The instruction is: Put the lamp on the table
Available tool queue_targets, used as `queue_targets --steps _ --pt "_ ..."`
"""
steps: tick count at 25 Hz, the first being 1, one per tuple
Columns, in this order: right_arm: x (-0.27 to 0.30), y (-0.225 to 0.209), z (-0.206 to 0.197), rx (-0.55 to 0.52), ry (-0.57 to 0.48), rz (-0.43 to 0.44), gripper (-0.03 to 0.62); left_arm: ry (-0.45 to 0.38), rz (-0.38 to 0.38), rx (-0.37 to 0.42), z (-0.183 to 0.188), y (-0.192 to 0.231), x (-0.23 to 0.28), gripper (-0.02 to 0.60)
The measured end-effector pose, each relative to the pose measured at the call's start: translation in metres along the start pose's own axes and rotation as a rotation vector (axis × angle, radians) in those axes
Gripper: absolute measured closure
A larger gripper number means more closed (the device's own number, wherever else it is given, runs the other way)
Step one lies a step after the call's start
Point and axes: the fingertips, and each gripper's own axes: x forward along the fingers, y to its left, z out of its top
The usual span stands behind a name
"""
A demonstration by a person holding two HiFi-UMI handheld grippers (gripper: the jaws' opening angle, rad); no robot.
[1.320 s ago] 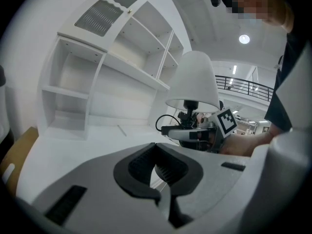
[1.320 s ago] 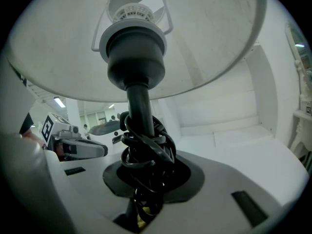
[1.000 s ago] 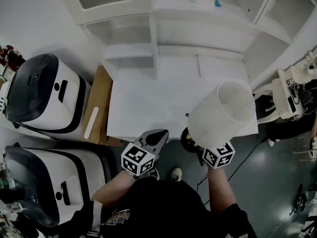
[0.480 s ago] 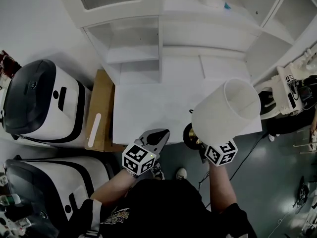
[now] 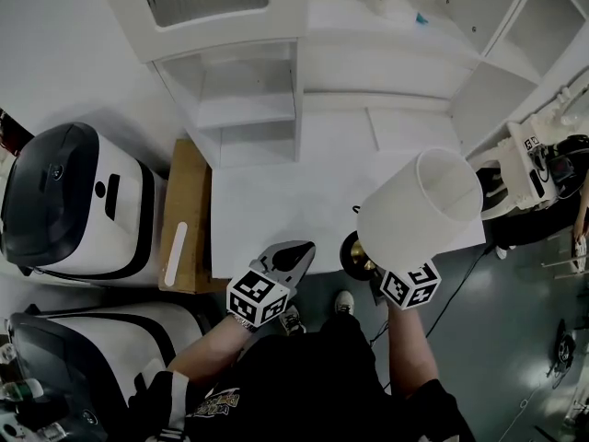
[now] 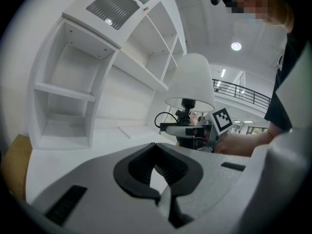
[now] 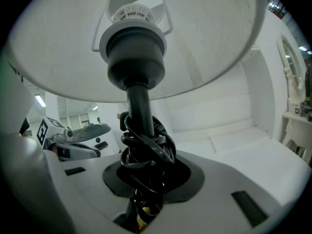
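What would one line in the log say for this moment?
right gripper: shut on lamp stem | left gripper: shut, empty | lamp: held at near edge of white table, not yet down

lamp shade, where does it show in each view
head view: lamp shade right of centre.
left gripper view: lamp shade upper middle, slightly right.
right gripper view: lamp shade fills the top, seen from below.
shared landmark: the white table.

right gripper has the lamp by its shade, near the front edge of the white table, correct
Not by its shade. The right gripper grips the lamp by its dark stem, where the cord is wound, near the front edge of the white table. The right gripper view shows this.
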Motion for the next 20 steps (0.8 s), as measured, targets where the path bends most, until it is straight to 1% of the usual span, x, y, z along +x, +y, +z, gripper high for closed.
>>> queue_targets --steps 5,12,20 --pt "0.012 -0.012 0.005 -0.002 0.006 0.019 0.491 -0.011 0.017 -0.017 0.002 0.009 0.014 0.575" --pt "0.036 -0.039 0.019 -0.041 0.041 0.091 0.491 -0.036 0.069 -0.033 0.018 0.015 0.043 0.575" --pt "0.070 -0.065 0.033 -0.053 0.033 0.159 0.491 -0.063 0.130 -0.051 0.034 0.031 0.067 0.575"
